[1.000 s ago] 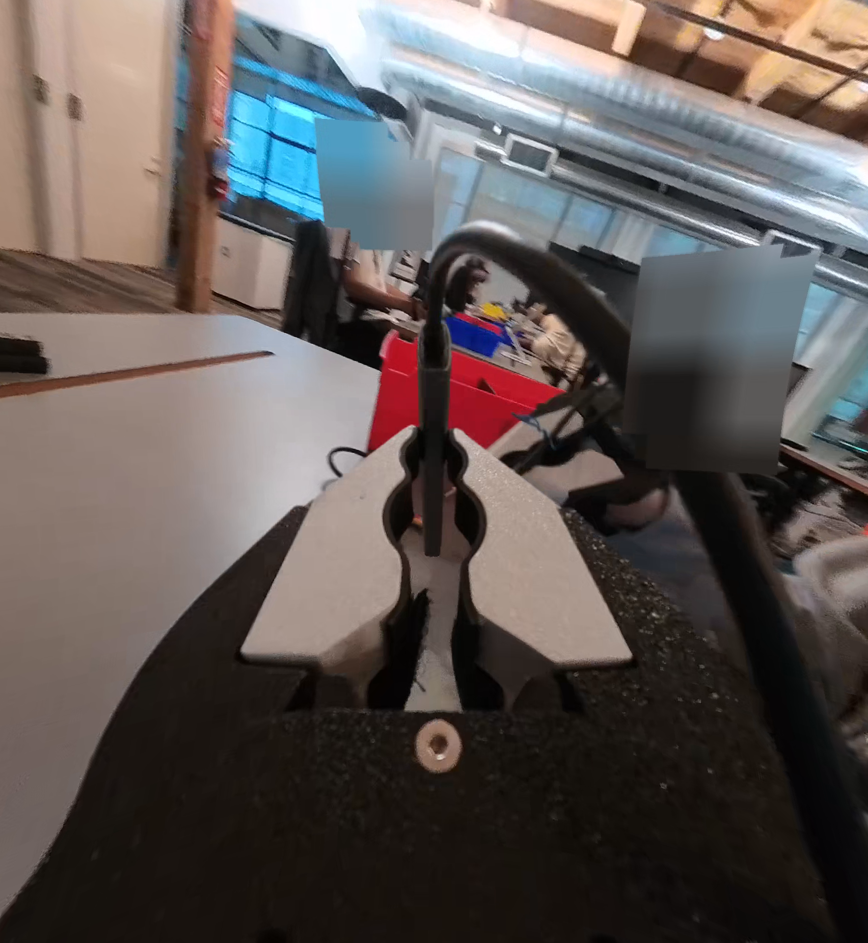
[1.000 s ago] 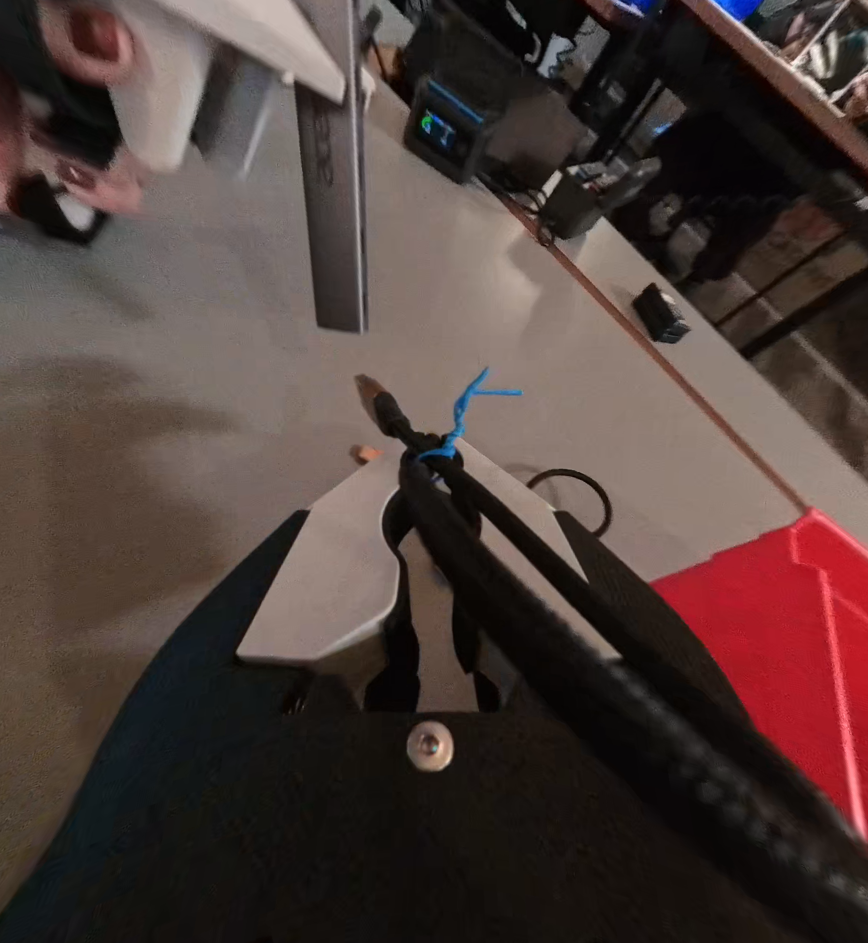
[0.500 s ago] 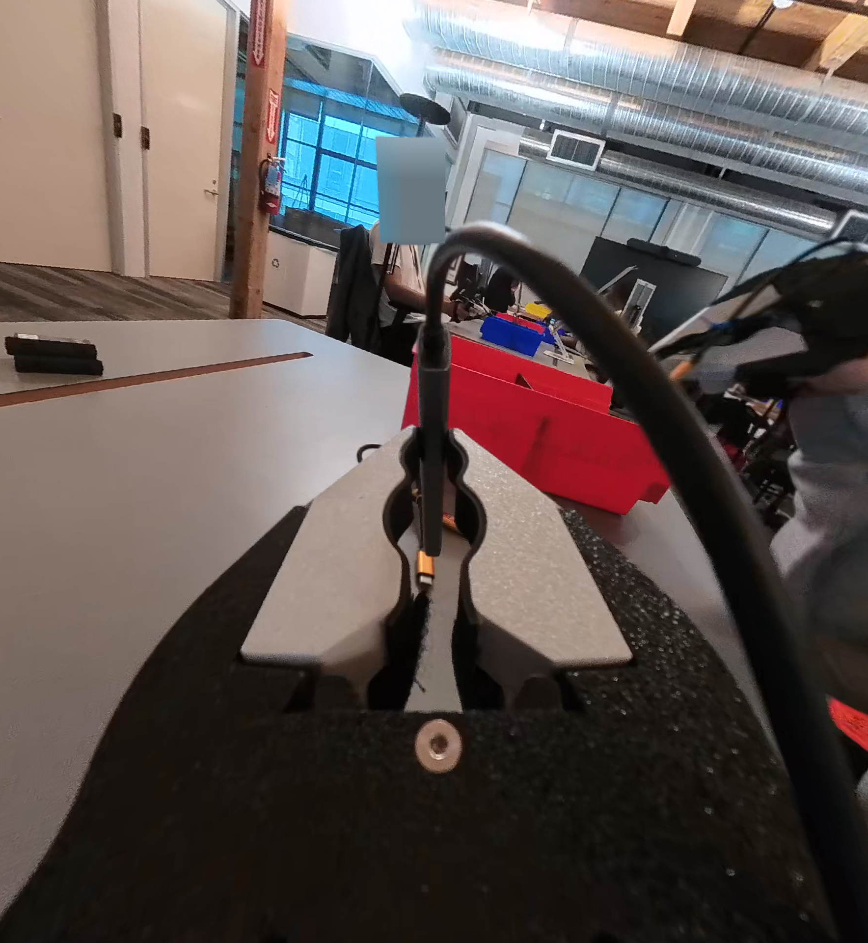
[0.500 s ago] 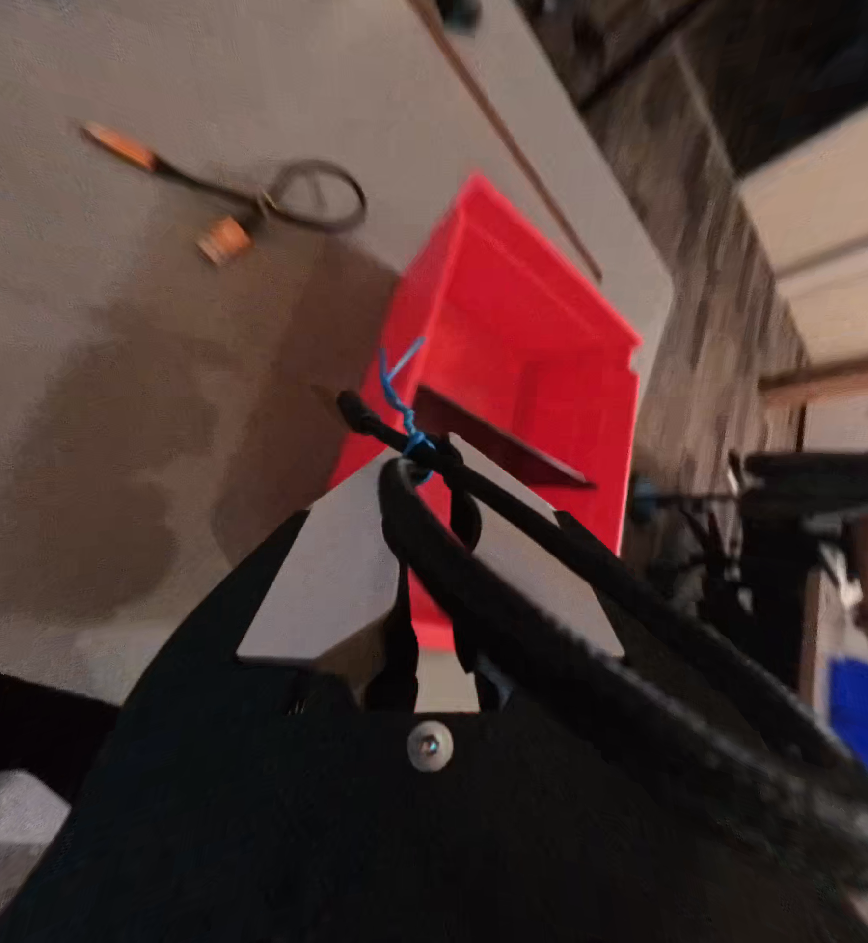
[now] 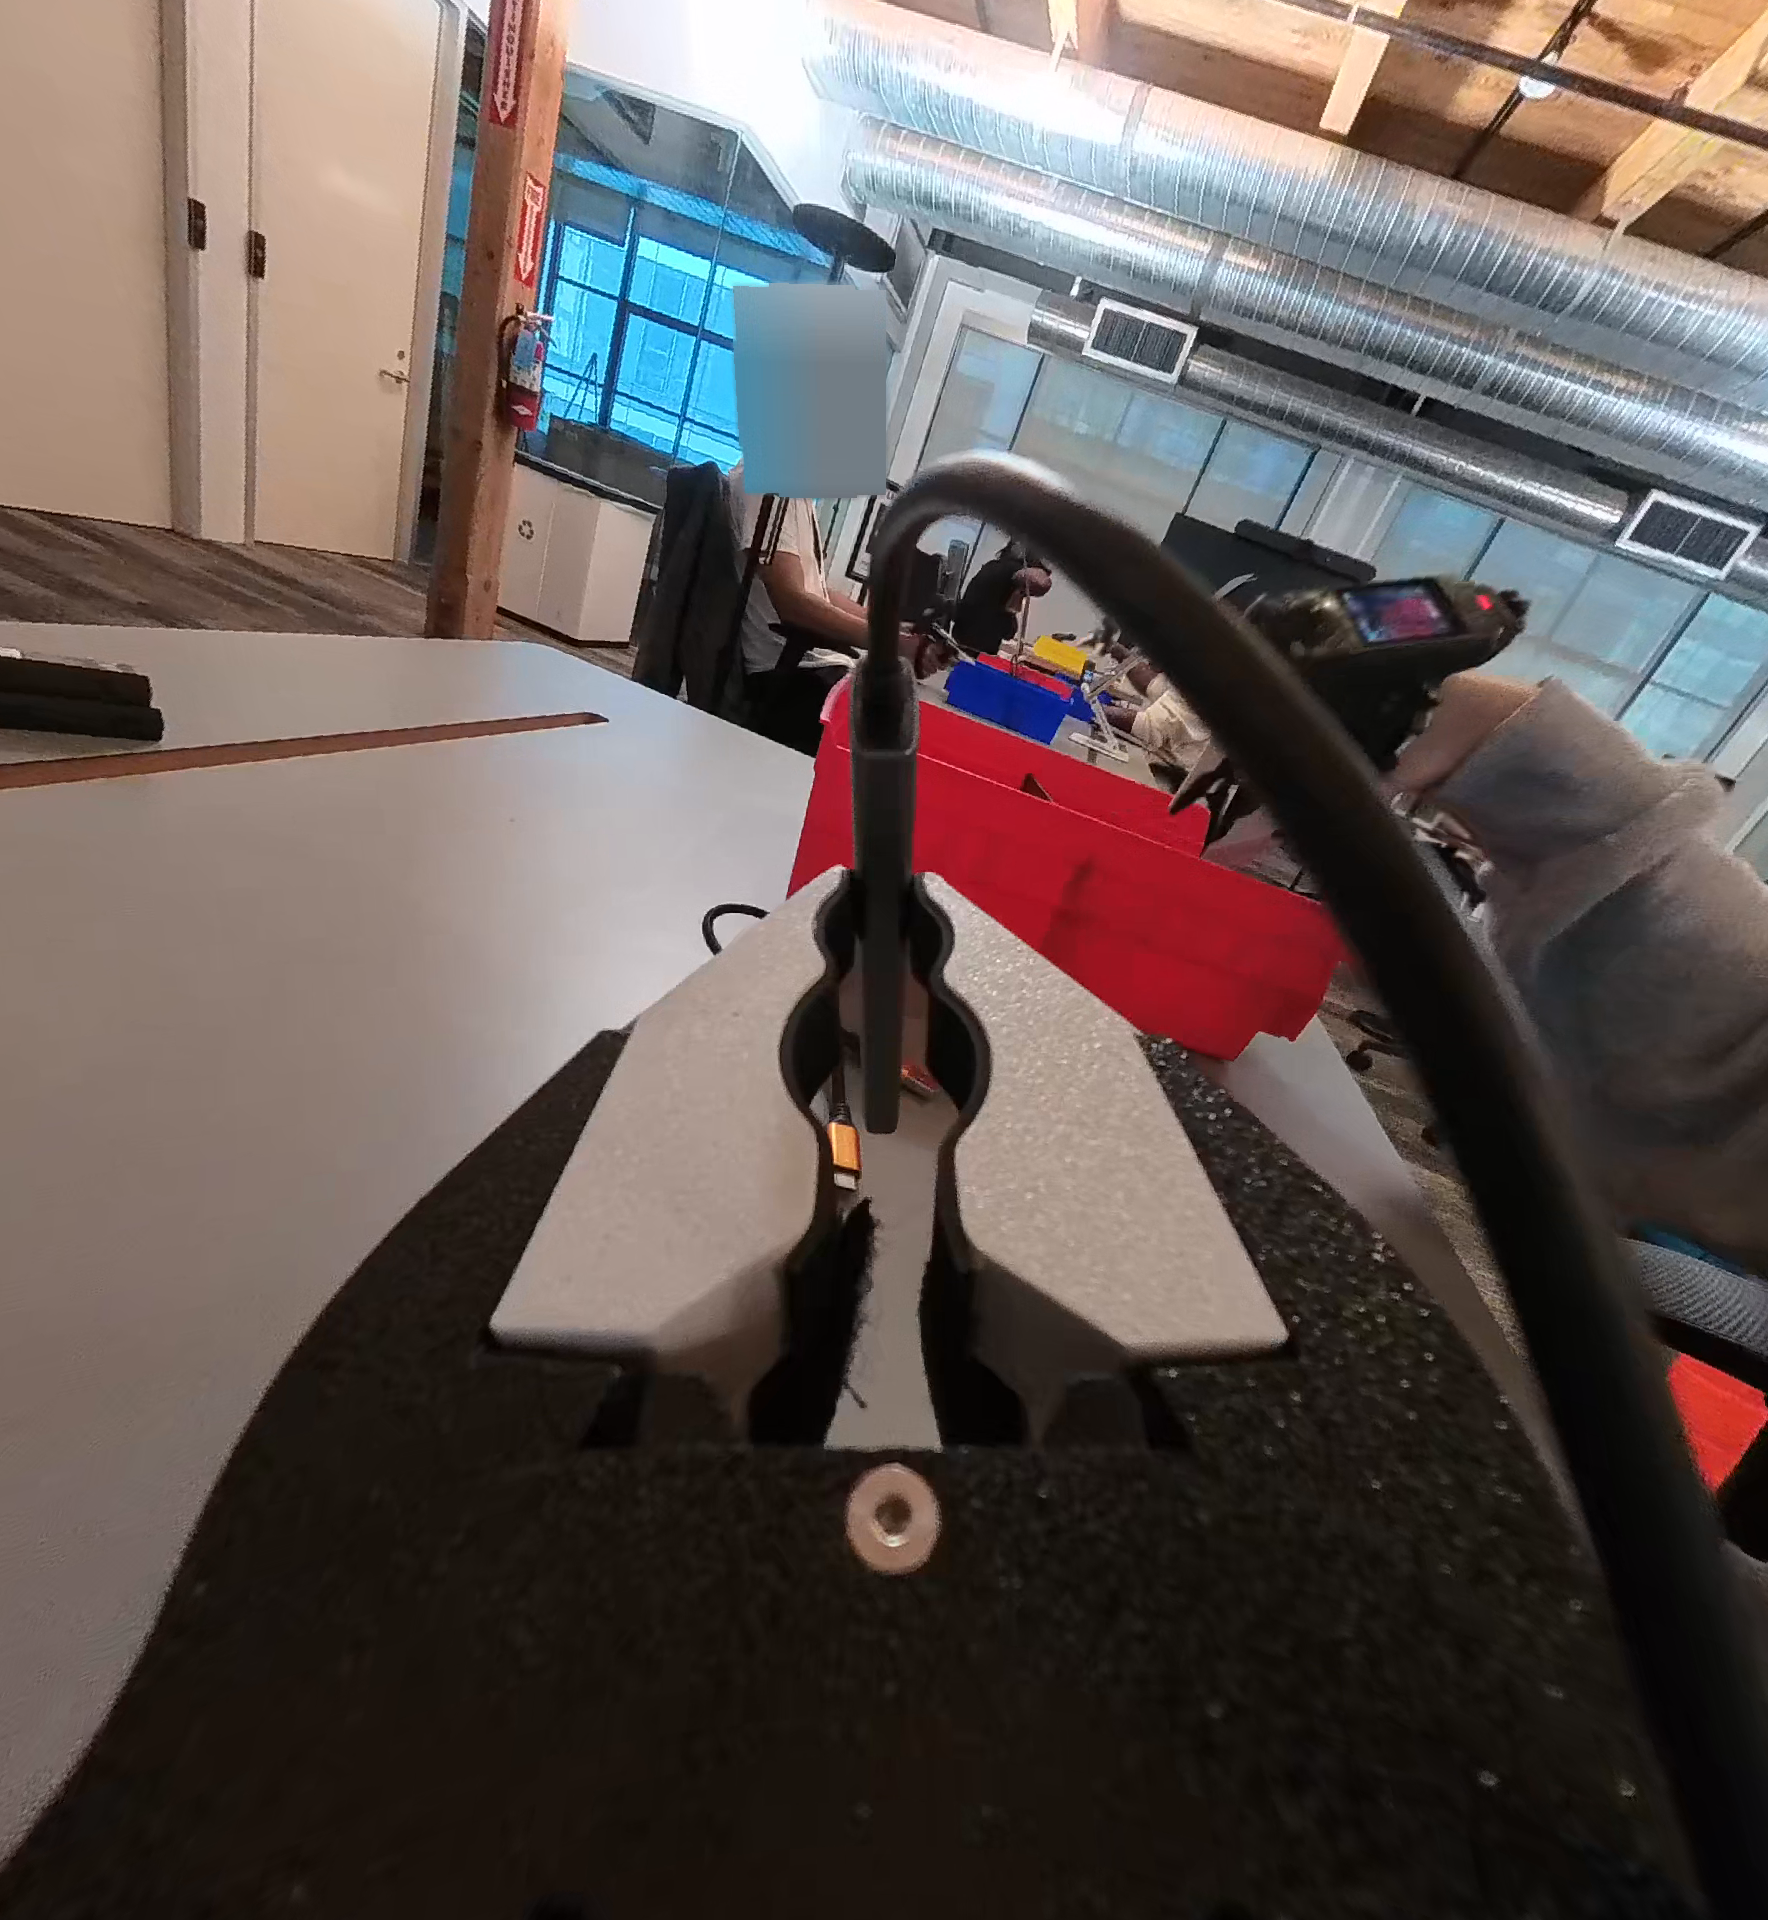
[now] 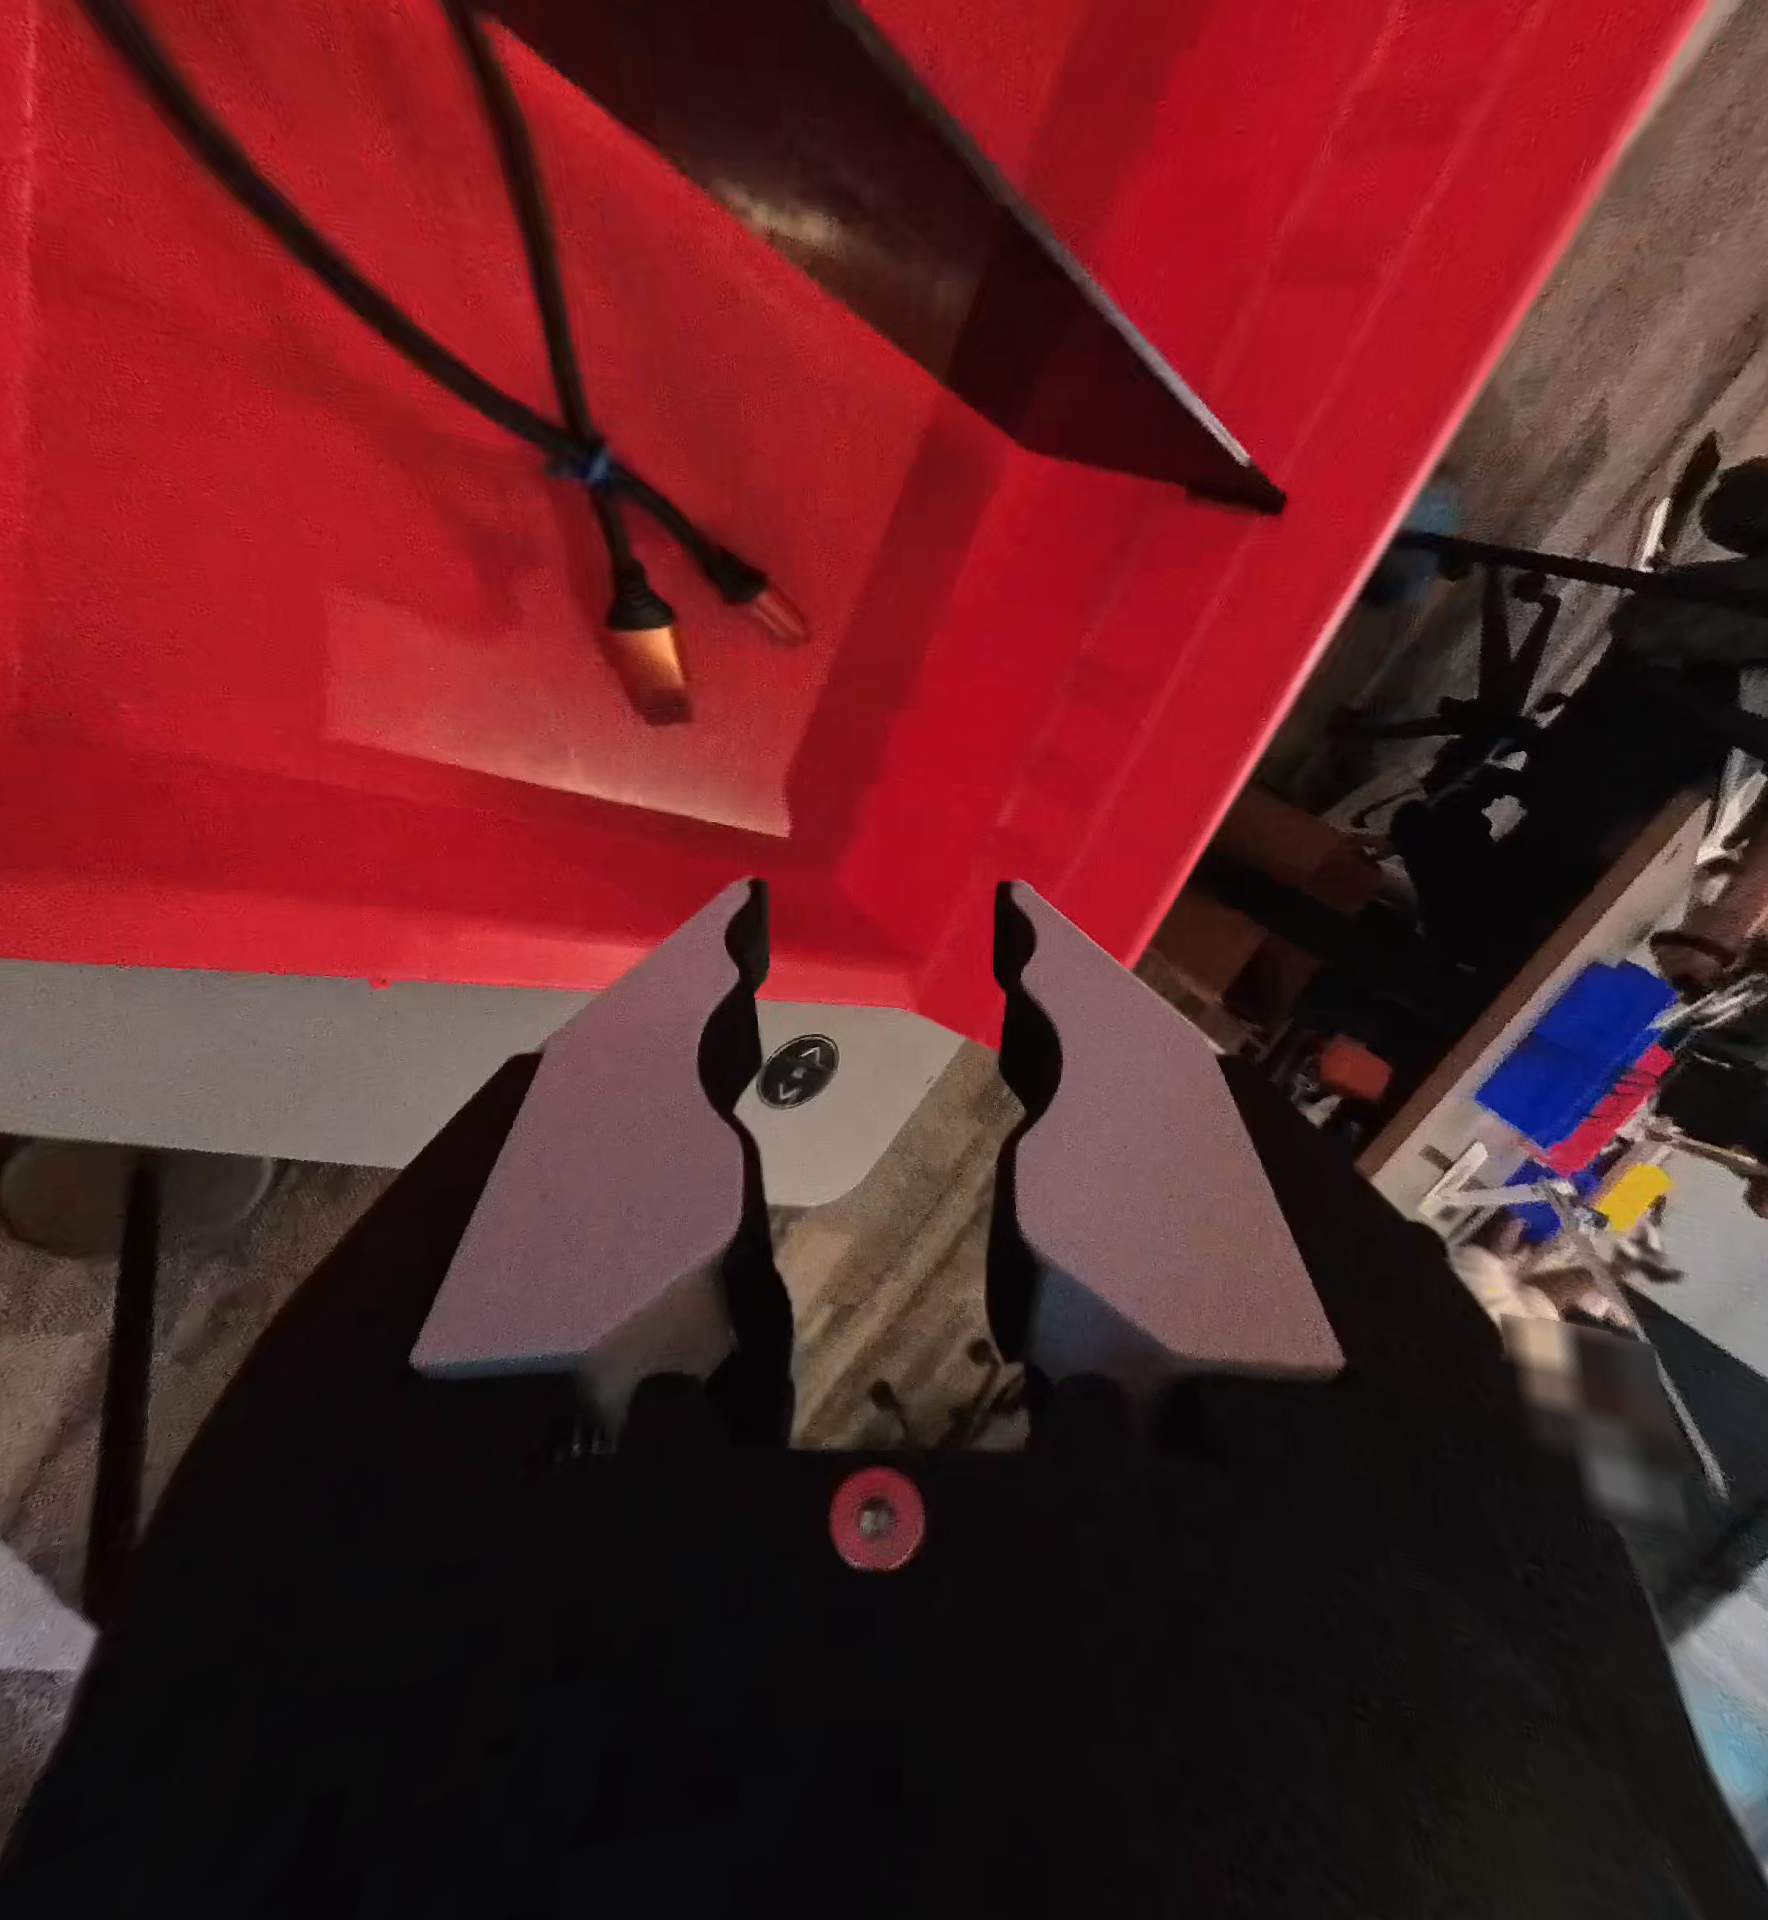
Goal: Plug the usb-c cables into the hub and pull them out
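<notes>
My left gripper (image 5: 882, 885) is shut on the slim dark grey hub (image 5: 882, 831) and holds it upright above the grey table (image 5: 288, 987). The hub's thick black lead (image 5: 1379, 935) arcs up and over to the right. An orange-tipped USB-C plug (image 5: 844, 1143) lies on the table behind the fingers. My right gripper (image 6: 880, 899) is open and empty over the red bin (image 6: 236, 623). A black cable with orange plugs (image 6: 646, 644), bound by a blue tie, lies in the bin. The right gripper also shows in the left wrist view (image 5: 1379, 644), held by a hand.
A black divider (image 6: 911, 239) stands inside the red bin (image 5: 1067, 883). Two black blocks (image 5: 54, 691) lie at the table's far left. A grey sleeve (image 5: 1638, 987) reaches in from the right. People sit at desks beyond the table's edge. Spacing between my two grippers at the tips: around 40 centimeters.
My right gripper swung from the table over the red bin, opened and let go of the tied cable, which now lies in the bin. My left gripper still holds the hub.
</notes>
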Tool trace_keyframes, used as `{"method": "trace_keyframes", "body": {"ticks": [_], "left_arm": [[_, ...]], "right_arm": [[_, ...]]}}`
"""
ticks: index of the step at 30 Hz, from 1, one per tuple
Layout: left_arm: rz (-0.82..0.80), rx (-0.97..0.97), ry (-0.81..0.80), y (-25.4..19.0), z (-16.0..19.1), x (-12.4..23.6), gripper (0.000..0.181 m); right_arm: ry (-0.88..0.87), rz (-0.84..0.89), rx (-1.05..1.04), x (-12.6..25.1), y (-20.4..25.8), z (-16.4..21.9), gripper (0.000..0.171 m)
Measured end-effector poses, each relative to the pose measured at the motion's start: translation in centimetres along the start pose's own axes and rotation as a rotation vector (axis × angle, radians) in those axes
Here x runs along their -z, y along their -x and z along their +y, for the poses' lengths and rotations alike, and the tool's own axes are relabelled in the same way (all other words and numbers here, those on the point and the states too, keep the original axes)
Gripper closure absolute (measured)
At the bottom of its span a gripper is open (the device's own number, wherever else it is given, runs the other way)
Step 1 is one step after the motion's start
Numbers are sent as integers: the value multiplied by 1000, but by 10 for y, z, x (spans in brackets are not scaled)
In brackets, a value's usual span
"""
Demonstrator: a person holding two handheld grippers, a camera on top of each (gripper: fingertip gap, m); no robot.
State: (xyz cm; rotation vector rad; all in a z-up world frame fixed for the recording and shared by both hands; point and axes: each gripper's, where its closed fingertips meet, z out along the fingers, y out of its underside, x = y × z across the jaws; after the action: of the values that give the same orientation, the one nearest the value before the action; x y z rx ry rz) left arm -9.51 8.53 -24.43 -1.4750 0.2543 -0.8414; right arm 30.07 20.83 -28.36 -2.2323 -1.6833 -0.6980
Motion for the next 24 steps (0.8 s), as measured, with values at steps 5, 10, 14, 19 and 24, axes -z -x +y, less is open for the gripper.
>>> {"method": "trace_keyframes", "body": {"ticks": [5, 10, 14, 19, 24], "left_arm": [[-12, -8, -6, 2, -2, 1, 175], [1, 4, 9, 1, 3, 0, 175], [6, -3, 18, -1, 3, -1, 175], [2, -2, 15, 1, 2, 2, 175], [8, 17, -4, 3, -2, 3, 175]], "right_arm": [[-487, 83, -25, 90, 22, -72, 132], [-767, -87, 485, 146, 138, -172, 138], [-603, -168, 674, 105, 150, -221, 132], [-484, -224, 730, 54, 137, -266, 132], [-469, -329, 811, 33, 151, -282, 135]]}}
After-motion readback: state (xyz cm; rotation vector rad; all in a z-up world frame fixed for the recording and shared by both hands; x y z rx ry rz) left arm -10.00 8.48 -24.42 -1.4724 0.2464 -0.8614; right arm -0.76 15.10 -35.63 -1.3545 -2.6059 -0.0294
